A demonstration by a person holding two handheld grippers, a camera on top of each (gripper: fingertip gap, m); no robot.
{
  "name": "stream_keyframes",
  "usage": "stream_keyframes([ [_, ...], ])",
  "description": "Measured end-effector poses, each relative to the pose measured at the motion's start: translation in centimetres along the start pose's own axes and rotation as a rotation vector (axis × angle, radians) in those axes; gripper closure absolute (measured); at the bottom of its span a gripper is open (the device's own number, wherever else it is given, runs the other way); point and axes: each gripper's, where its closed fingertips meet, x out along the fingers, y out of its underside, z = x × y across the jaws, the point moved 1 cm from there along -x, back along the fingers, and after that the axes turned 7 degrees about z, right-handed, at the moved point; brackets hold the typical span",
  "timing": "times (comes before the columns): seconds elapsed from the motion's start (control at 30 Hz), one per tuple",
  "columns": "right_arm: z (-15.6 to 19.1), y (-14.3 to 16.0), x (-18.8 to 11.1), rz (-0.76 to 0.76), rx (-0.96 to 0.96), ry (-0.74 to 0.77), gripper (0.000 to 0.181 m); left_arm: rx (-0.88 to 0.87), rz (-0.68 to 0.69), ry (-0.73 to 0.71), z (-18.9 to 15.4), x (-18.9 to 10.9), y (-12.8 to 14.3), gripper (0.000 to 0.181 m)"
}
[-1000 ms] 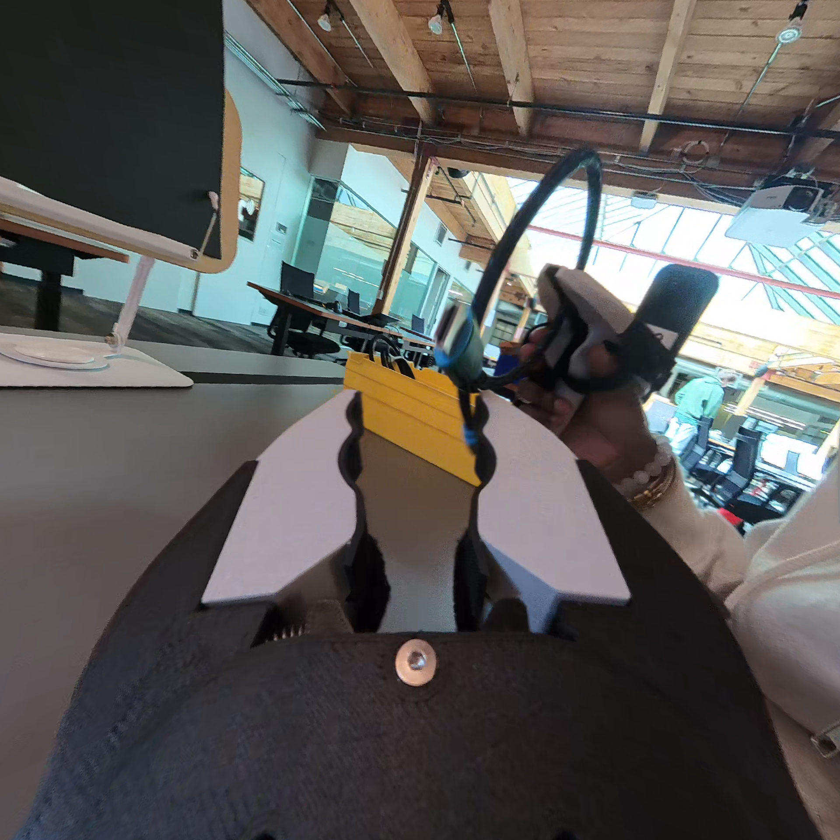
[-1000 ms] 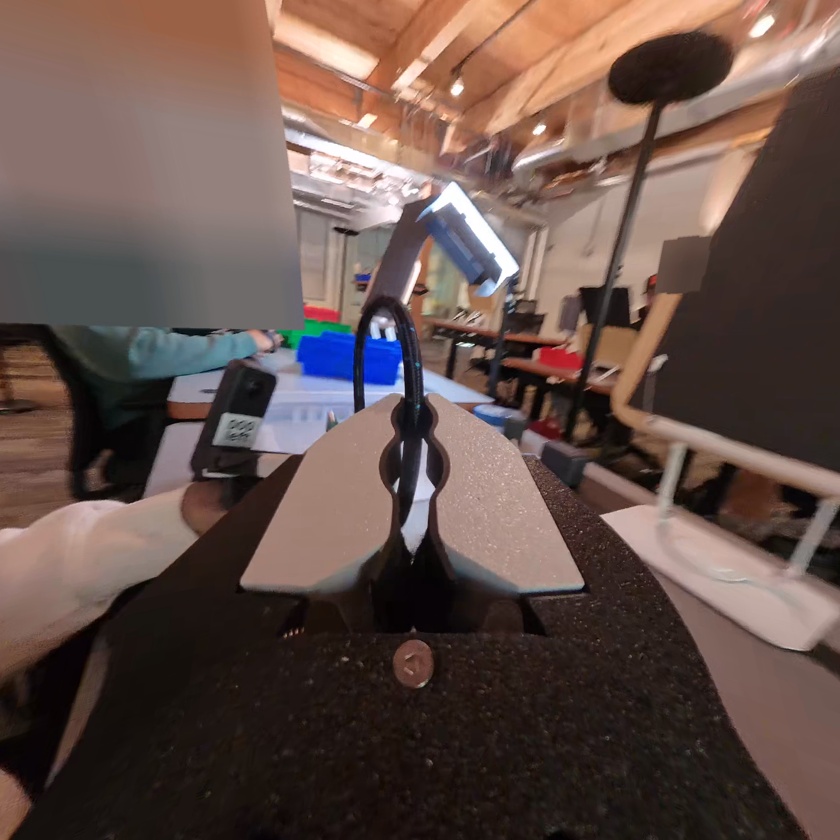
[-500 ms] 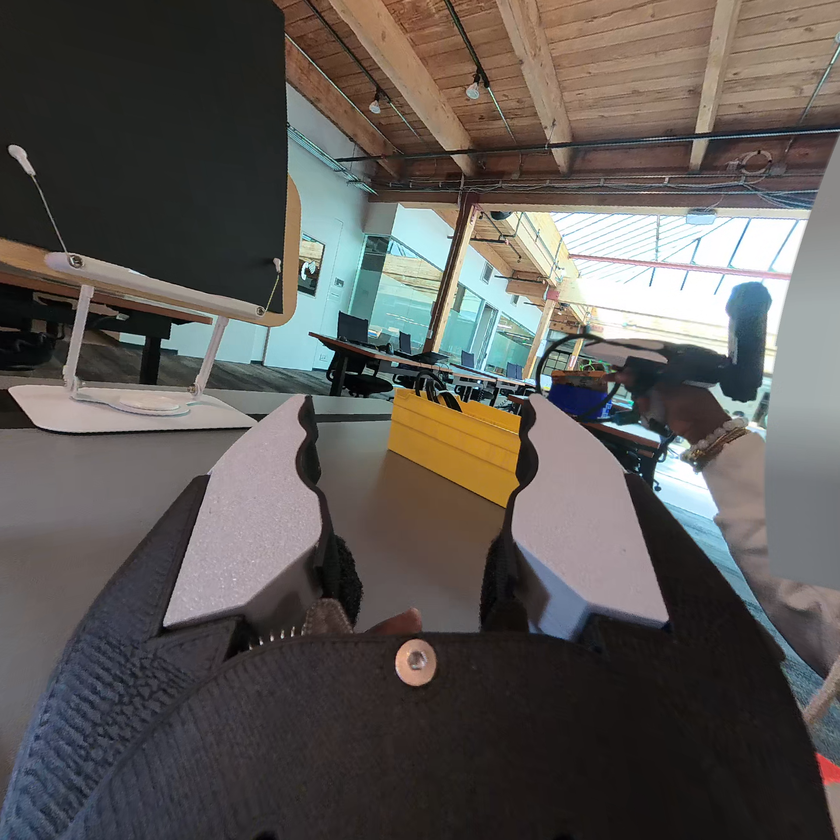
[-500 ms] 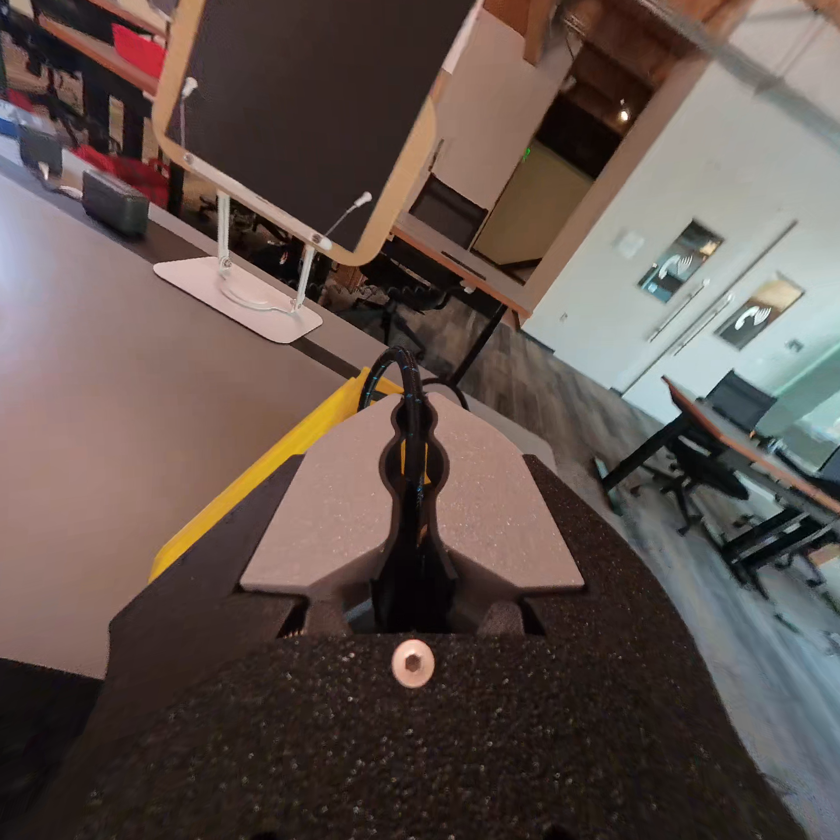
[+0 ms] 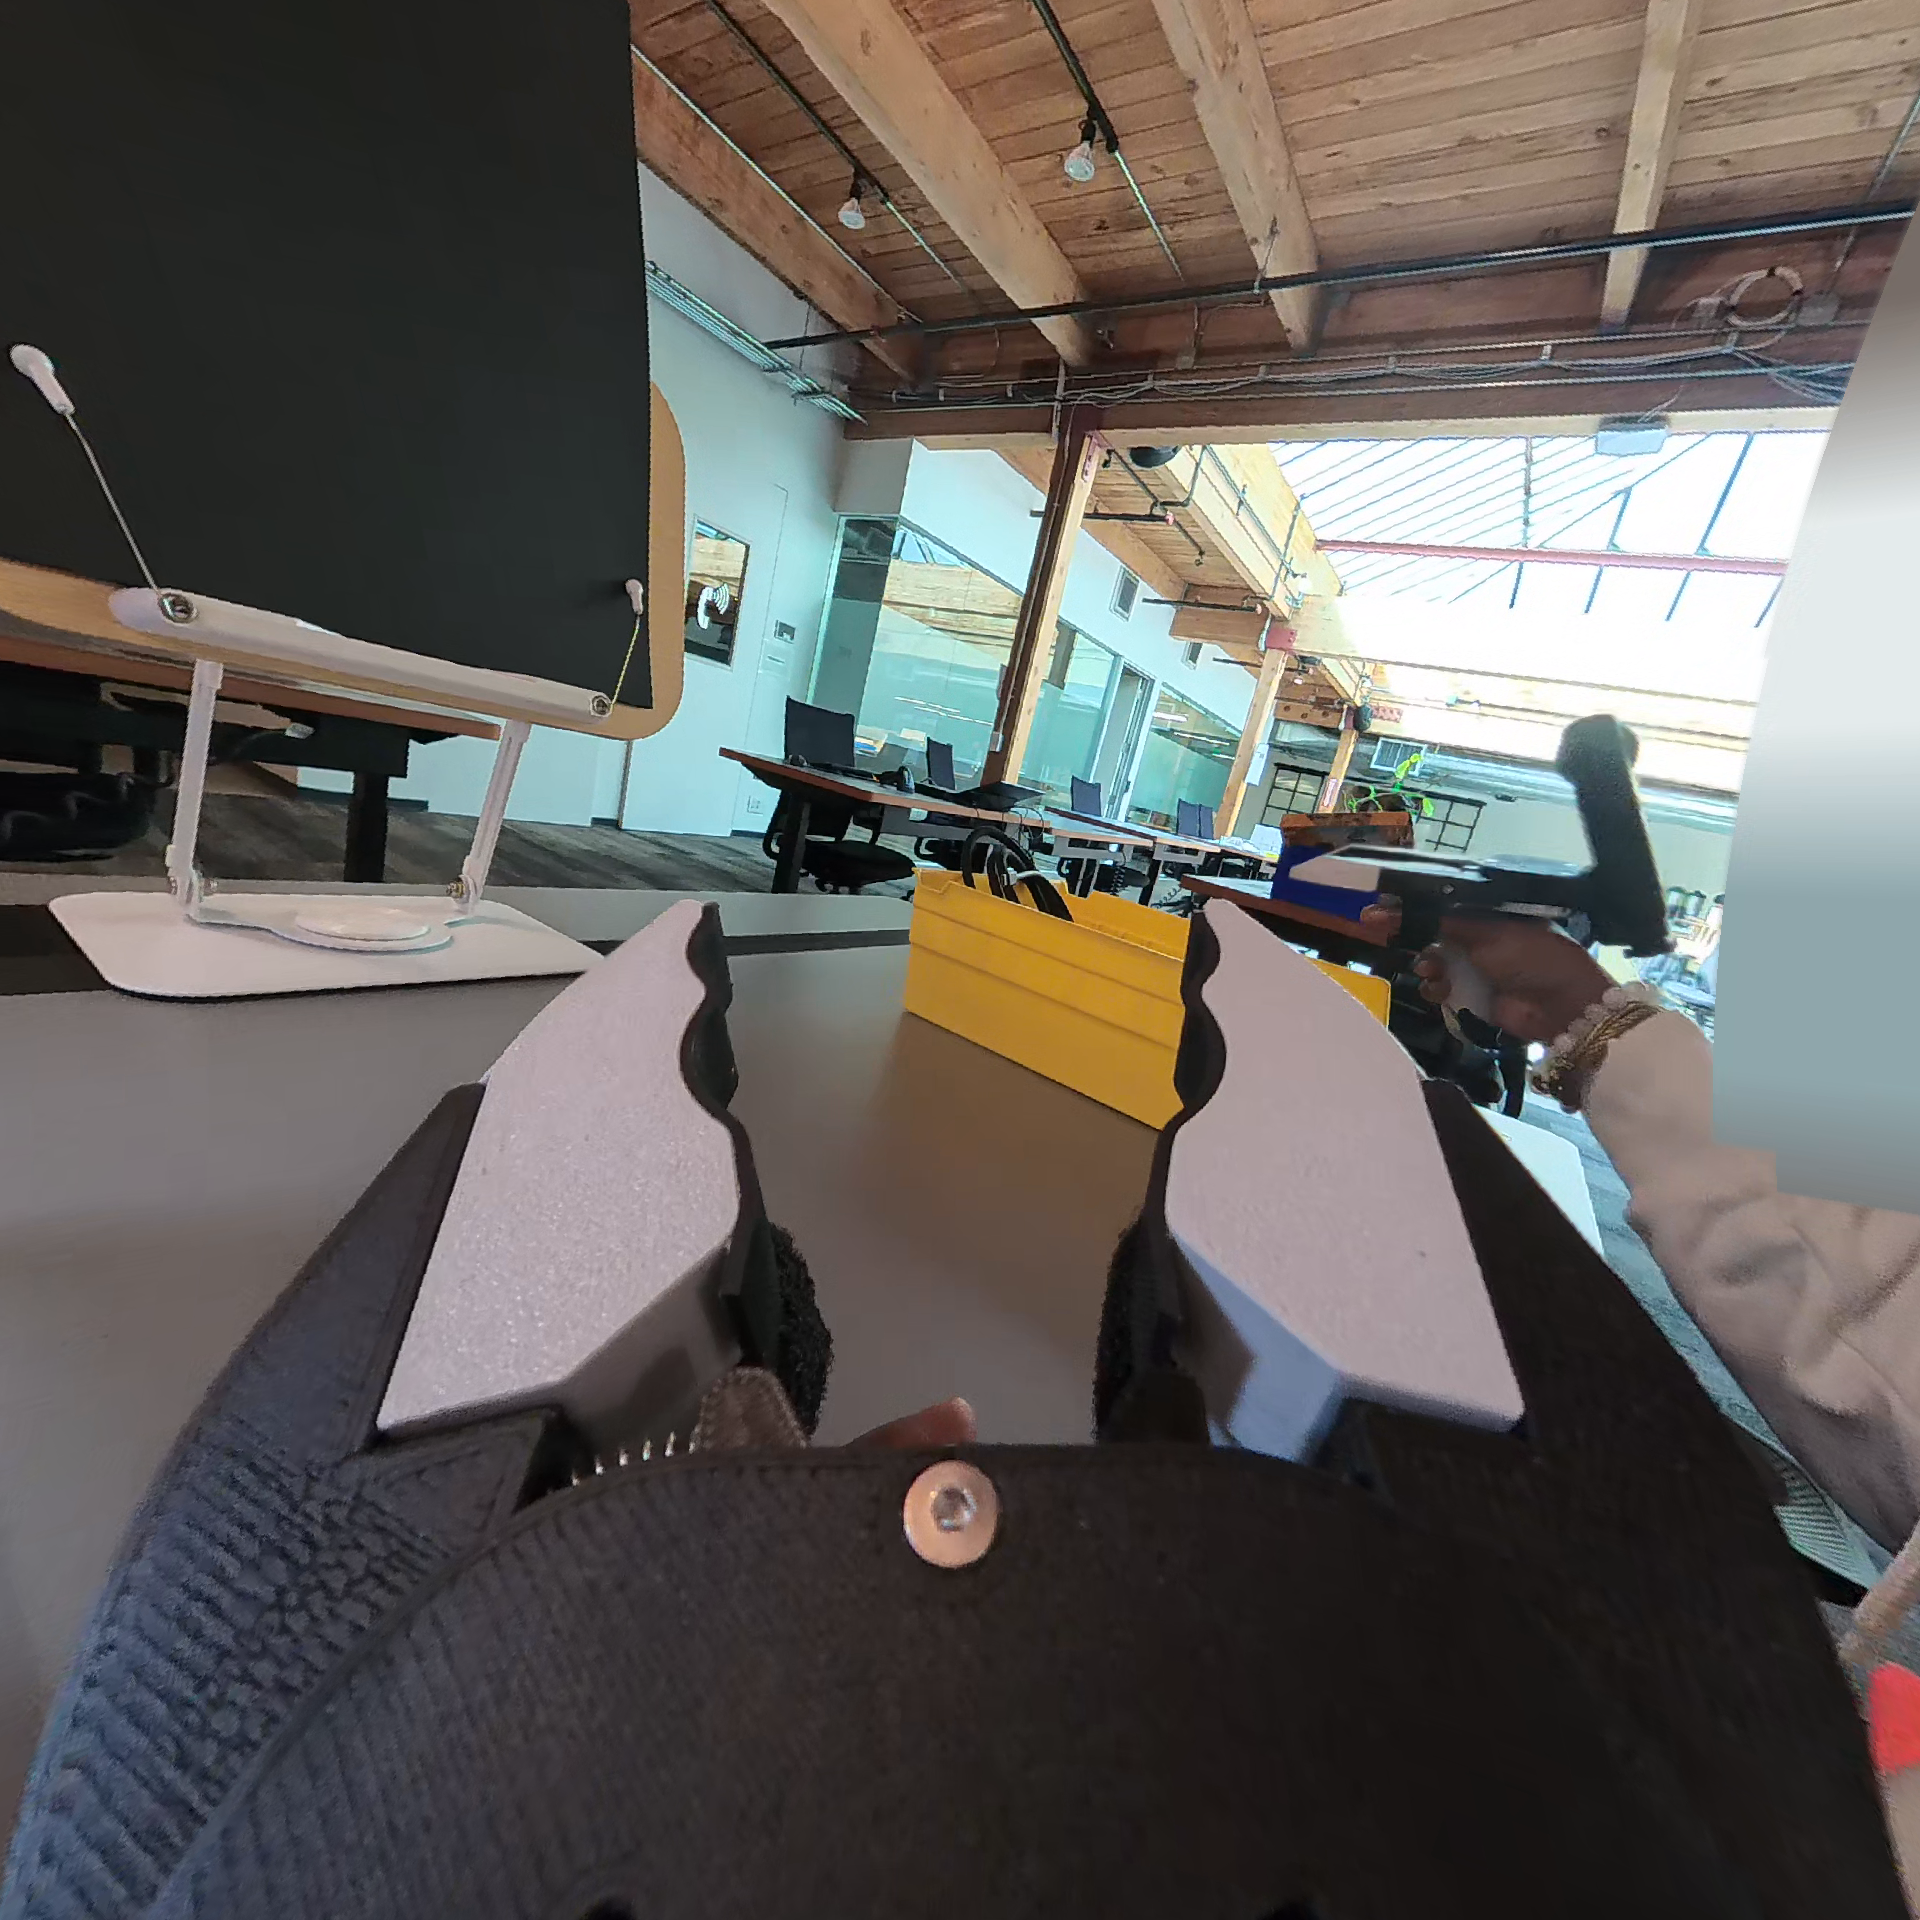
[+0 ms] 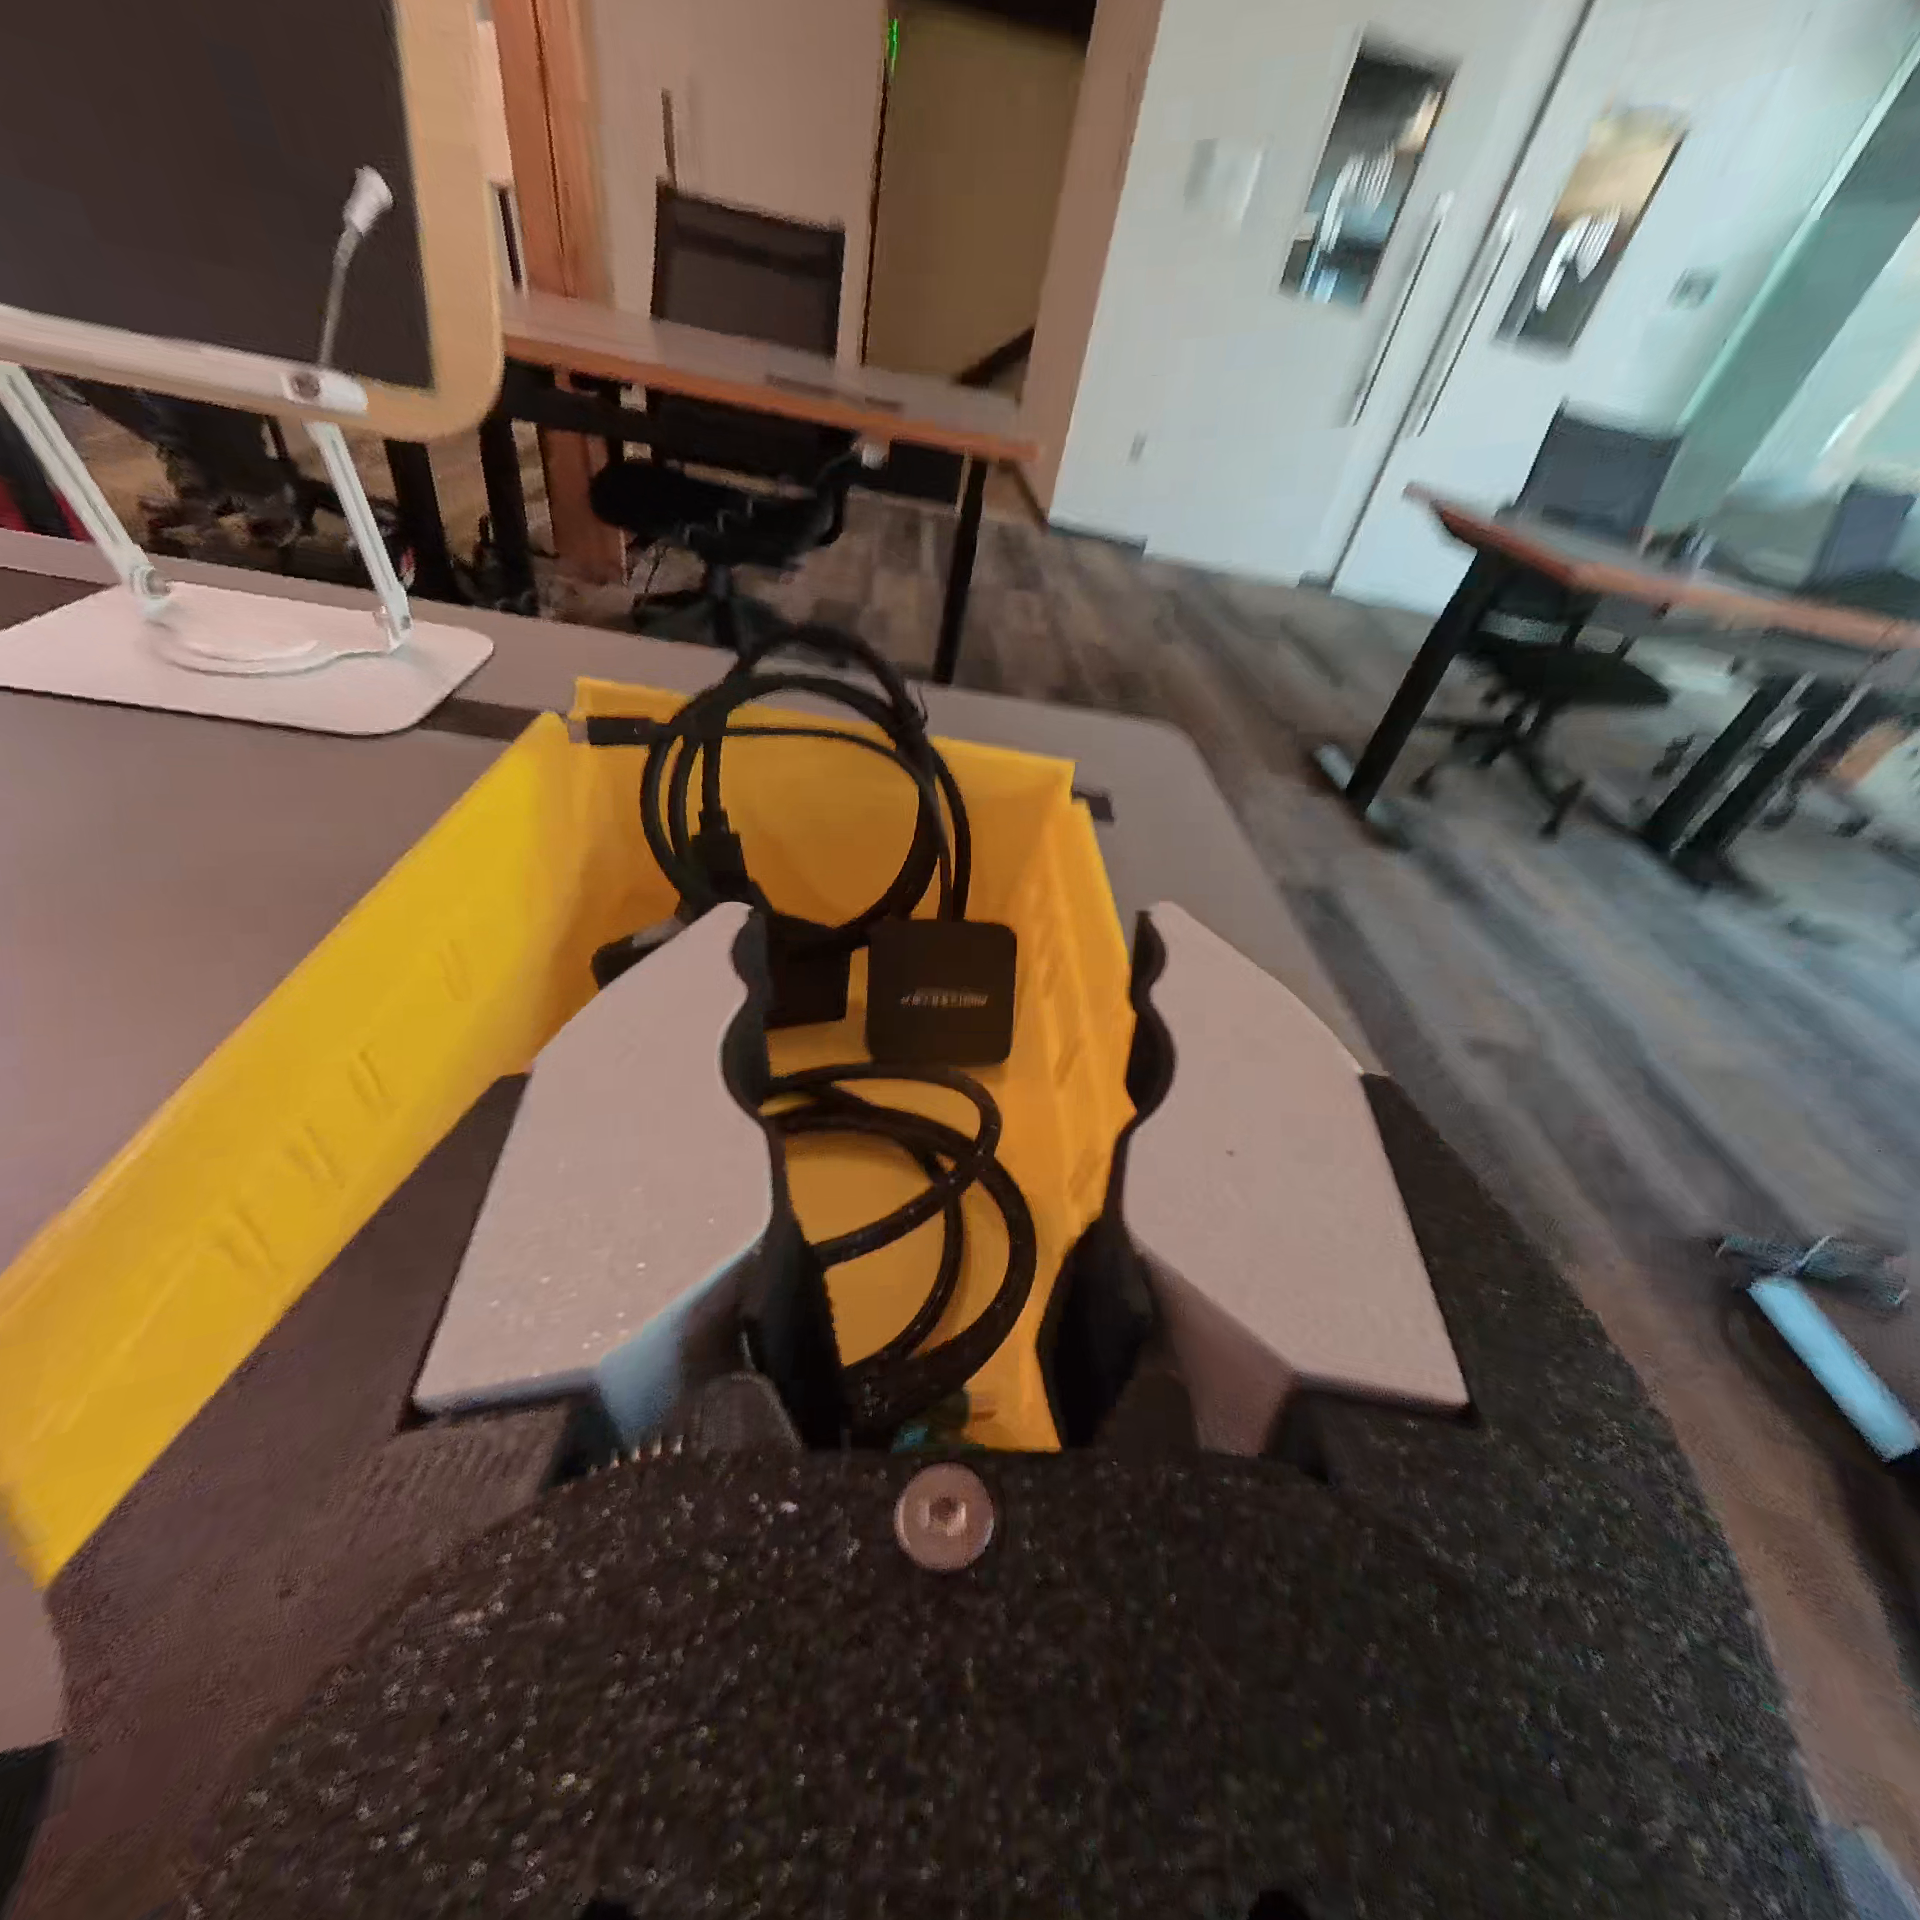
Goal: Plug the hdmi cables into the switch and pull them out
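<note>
A yellow bin [image 6: 312, 1091] stands on the grey table and holds the black HDMI switch box [image 6: 940, 992], a coiled black cable [image 6: 800, 790] at its far end and a second black cable coil [image 6: 935, 1195] nearer to me. My right gripper [image 6: 945, 925] hovers over the bin with its jaws apart; the near coil lies loose in the bin below them. My left gripper [image 5: 956, 925] is wide open and empty, low over the table and pointing at the bin [image 5: 1039, 997]. Cable loops [image 5: 997, 862] stick up from the bin. The right gripper [image 5: 1340, 868] shows beyond the bin, held by a hand.
A black board on a white stand [image 5: 312, 935] sits at the table's far left, also in the right wrist view [image 6: 239, 665]. The table's right edge runs just past the bin [image 6: 1247, 894]. Office desks and chairs stand beyond it.
My right gripper swung over the yellow bin, opened and let go of the black cable, which now lies in the bin. My left gripper opened wide and drew back from the cable.
</note>
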Motion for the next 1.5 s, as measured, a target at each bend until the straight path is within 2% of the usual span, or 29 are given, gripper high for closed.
stream_keyframes([
  [0.1, 1.6, -2.4, -2.3, -0.173, -0.109, 0.053, 0.089, 0.036, -0.018, -0.001, -0.3, -0.1, -0.3, 0.099],
  [0.17, 3.1, -3.8, -4.0, -0.286, -0.157, 0.077, 0.081, 0.091, -0.028, -0.039, -0.2, -0.5, -0.8, 0.111],
  [0.23, 4.4, -4.5, -5.1, -0.329, -0.077, 0.064, 0.079, 0.19, -0.078, -0.138, 0.4, -1.2, -1.8, 0.123],
  [0.3, 6.1, -4.8, -5.3, -0.342, 0.015, -0.011, 0.07, 0.296, -0.165, -0.216, 0.4, -2.1, -3.2, 0.125],
  [0.37, 7.9, -4.8, -4.8, -0.322, 0.028, -0.082, 0.055, 0.391, -0.209, -0.27, -0.1, -2.8, -4.1, 0.129],
  [0.43, 9.5, -3.8, -3.8, -0.198, -0.027, -0.143, 0.041, 0.45, -0.163, -0.321, -0.6, -3.1, -4.6, 0.129],
  [0.5, 11.0, -2.2, -3.1, -0.068, -0.128, -0.192, 0.036, 0.55, -0.106, -0.387, -0.7, -3.5, -6.0, 0.123],
  [0.6, 12.2, 0.2, -2.3, 0.077, -0.251, -0.206, 0.038, 0.632, 0.054, -0.546, 1.0, -5.2, -8.3, 0.086],
  [0.7, 13.7, 1.9, -1.6, 0.179, -0.289, -0.267, 0.047, 0.529, 0.215, -0.608, 2.8, -7.6, -9.1, 0.071],
  [0.8, 15.1, 2.9, -0.4, 0.223, -0.26, -0.306, 0.058, 0.417, 0.394, -0.655, 5.0, -10.0, -6.8, 0.073],
  [0.87, 15.9, 3.8, 0.5, 0.247, -0.252, -0.31, 0.064, 0.376, 0.49, -0.672, 6.4, -10.9, -4.3, 0.085],
  [1.03, 18.1, 6.3, 1.7, 0.306, -0.326, -0.352, 0.087, 0.364, 0.645, -0.712, 8.6, -10.7, 0.2, 0.099],
  [1.07, 18.3, 6.8, 1.8, 0.316, -0.338, -0.365, 0.097, 0.371, 0.664, -0.722, 8.8, -10.5, 0.8, 0.101],
  [1.2, 17.7, 7.5, 2.2, 0.265, -0.315, -0.321, 0.113, 0.363, 0.697, -0.698, 9.1, -9.6, 2.4, 0.106],
  [1.37, 17.7, 6.9, 2.7, 0.241, -0.251, -0.335, 0.117, 0.299, 0.62, -0.732, 9.2, -8.5, 2.3, 0.106],
  [1.43, 17.6, 6.8, 3.2, 0.232, -0.248, -0.299, 0.118, 0.316, 0.564, -0.774, 9.6, -8.3, 2.0, 0.106],
  [1.5, 17.3, 6.8, 3.6, 0.226, -0.27, -0.249, 0.121, 0.329, 0.566, -0.809, 9.9, -8.5, 2.2, 0.108],
])
